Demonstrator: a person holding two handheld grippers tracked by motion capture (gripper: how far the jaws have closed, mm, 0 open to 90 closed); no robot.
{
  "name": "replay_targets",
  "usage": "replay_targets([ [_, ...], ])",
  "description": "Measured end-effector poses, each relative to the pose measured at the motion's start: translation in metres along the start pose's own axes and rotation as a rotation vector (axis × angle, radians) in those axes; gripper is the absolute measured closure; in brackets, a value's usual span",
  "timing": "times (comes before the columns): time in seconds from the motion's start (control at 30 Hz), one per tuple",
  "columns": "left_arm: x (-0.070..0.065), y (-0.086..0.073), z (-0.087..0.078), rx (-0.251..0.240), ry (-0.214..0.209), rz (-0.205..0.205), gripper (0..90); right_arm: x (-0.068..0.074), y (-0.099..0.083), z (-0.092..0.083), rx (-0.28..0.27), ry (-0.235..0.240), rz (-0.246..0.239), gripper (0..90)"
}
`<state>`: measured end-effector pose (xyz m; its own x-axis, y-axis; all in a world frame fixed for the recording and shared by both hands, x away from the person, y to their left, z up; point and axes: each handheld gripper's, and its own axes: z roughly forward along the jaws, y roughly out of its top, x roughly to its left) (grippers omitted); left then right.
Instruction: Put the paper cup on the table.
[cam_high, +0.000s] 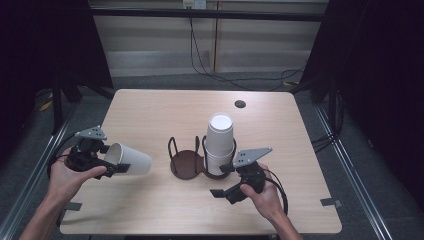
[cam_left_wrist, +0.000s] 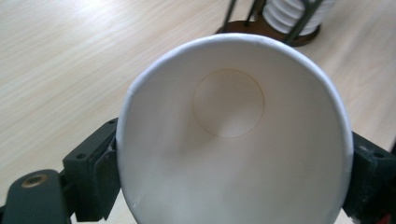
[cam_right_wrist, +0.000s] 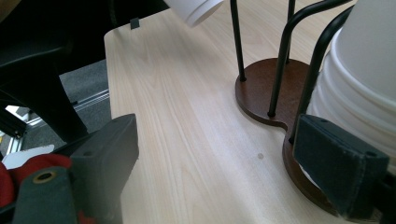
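Observation:
A white paper cup (cam_high: 131, 160) lies on its side above the table's left part, with my left gripper (cam_high: 114, 162) shut on its rim. In the left gripper view the cup (cam_left_wrist: 233, 140) turns its open mouth to the camera, and the black jaws press on both sides of the rim. A brown two-ring cup holder (cam_high: 184, 165) stands mid-table; its right ring holds a stack of white cups (cam_high: 220, 142). My right gripper (cam_high: 223, 180) stands open just in front of that stack (cam_right_wrist: 369, 79), nothing between its jaws. The held cup's bottom (cam_right_wrist: 196, 9) shows far off.
The wooden table (cam_high: 150, 110) has a small black round hole (cam_high: 240, 104) near its far edge. Cables (cam_high: 220, 75) lie on the floor beyond it. The holder's left ring (cam_right_wrist: 261, 88) stands empty.

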<state>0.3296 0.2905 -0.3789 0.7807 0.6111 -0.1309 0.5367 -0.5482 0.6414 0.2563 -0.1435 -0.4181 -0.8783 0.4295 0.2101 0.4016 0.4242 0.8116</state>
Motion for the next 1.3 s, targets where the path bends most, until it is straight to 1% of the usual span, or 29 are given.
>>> replay_targets([
  [0.03,0.003,0.003,0.001,0.000,0.001,-0.003,12.0,0.000,0.000,0.000,0.001,-0.001,-0.001,14.2],
  [0.07,0.004,0.005,0.000,0.010,0.002,0.006,12.1,0.000,0.000,0.001,0.003,0.002,-0.001,14.2],
  [0.1,0.004,0.008,0.001,0.020,0.011,0.002,12.1,0.000,0.000,0.001,0.001,0.002,-0.002,14.2],
  [0.13,0.005,0.011,0.001,0.039,0.010,0.008,12.1,0.000,0.000,0.001,0.002,0.000,0.002,14.2],
  [0.17,0.005,0.014,0.001,0.048,0.030,0.021,12.2,0.000,0.000,0.001,0.005,-0.002,0.004,14.2],
  [0.2,0.005,0.018,0.001,0.051,0.062,0.045,12.2,-0.001,-0.001,0.001,0.006,-0.001,0.008,14.2],
  [0.23,0.006,0.022,0.001,0.051,0.068,0.038,12.2,-0.001,-0.001,0.001,0.008,0.000,0.011,14.2],
  [0.27,0.008,0.025,0.002,0.057,0.065,0.031,12.2,-0.001,-0.001,0.002,0.012,-0.004,0.015,14.2],
  [0.33,0.009,0.031,0.003,0.071,0.080,0.044,12.3,0.000,-0.001,0.002,0.015,-0.005,0.015,14.2],
  [0.37,0.009,0.034,0.003,0.073,0.083,0.041,12.3,0.000,-0.001,0.002,0.014,-0.004,0.014,14.2],
  [0.4,0.010,0.038,0.004,0.082,0.082,0.050,12.3,0.000,-0.001,0.003,0.013,-0.001,0.011,14.2],
  [0.47,0.011,0.042,0.005,0.095,0.080,0.048,12.2,0.000,-0.001,0.002,0.012,-0.003,0.011,14.2],
  [0.5,0.010,0.045,0.007,0.105,0.087,0.058,12.2,0.000,-0.001,0.002,0.011,-0.003,0.011,14.2],
  [0.53,0.010,0.047,0.009,0.115,0.091,0.055,12.2,0.000,-0.001,0.002,0.017,-0.008,0.013,14.2],
  [0.6,0.008,0.052,0.013,0.162,0.092,0.068,12.1,0.000,-0.001,0.002,0.017,-0.007,0.013,14.2],
  [0.67,0.004,0.056,0.015,0.176,0.103,0.094,12.2,0.000,-0.002,0.002,0.018,-0.008,0.014,14.2],
  [0.7,0.002,0.058,0.017,0.179,0.100,0.098,12.3,0.000,-0.002,0.002,0.017,-0.007,0.015,14.2],
  [0.77,0.000,0.064,0.019,0.185,0.116,0.119,12.4,0.000,-0.002,0.002,0.016,-0.008,0.014,14.2],
  [0.8,-0.001,0.065,0.021,0.194,0.117,0.117,12.6,0.000,-0.002,0.002,0.023,-0.010,0.014,14.2],
  [0.9,-0.001,0.071,0.028,0.236,0.120,0.132,12.6,0.001,-0.002,0.003,0.028,-0.006,0.009,14.2],
  [0.93,-0.002,0.073,0.030,0.246,0.118,0.126,12.5,0.002,-0.002,0.004,0.030,-0.008,0.006,14.2],
  [0.97,-0.002,0.076,0.032,0.257,0.113,0.137,12.4,0.002,-0.002,0.004,0.030,-0.008,0.004,14.2],
  [1.0,-0.003,0.078,0.034,0.265,0.106,0.139,12.4,0.001,-0.002,0.004,0.030,-0.005,0.006,14.2],
  [1.03,-0.004,0.079,0.037,0.267,0.108,0.127,12.3,0.001,-0.002,0.004,0.030,-0.006,0.006,14.2],
  [1.07,-0.003,0.082,0.039,0.294,0.105,0.143,12.3,0.001,-0.002,0.005,0.031,-0.007,0.007,14.2],
  [1.13,-0.005,0.085,0.046,0.331,0.102,0.151,12.2,0.001,-0.002,0.004,0.029,-0.004,0.008,14.2],
  [1.2,-0.008,0.088,0.050,0.332,0.103,0.152,12.2,0.001,-0.002,0.004,0.031,-0.005,0.007,14.2],
  [1.27,-0.009,0.091,0.055,0.356,0.095,0.167,12.2,0.002,-0.003,0.004,0.031,-0.005,0.008,14.2],
  [1.3,-0.008,0.092,0.057,0.364,0.095,0.168,12.2,0.002,-0.003,0.003,0.031,-0.005,0.006,14.2],
])
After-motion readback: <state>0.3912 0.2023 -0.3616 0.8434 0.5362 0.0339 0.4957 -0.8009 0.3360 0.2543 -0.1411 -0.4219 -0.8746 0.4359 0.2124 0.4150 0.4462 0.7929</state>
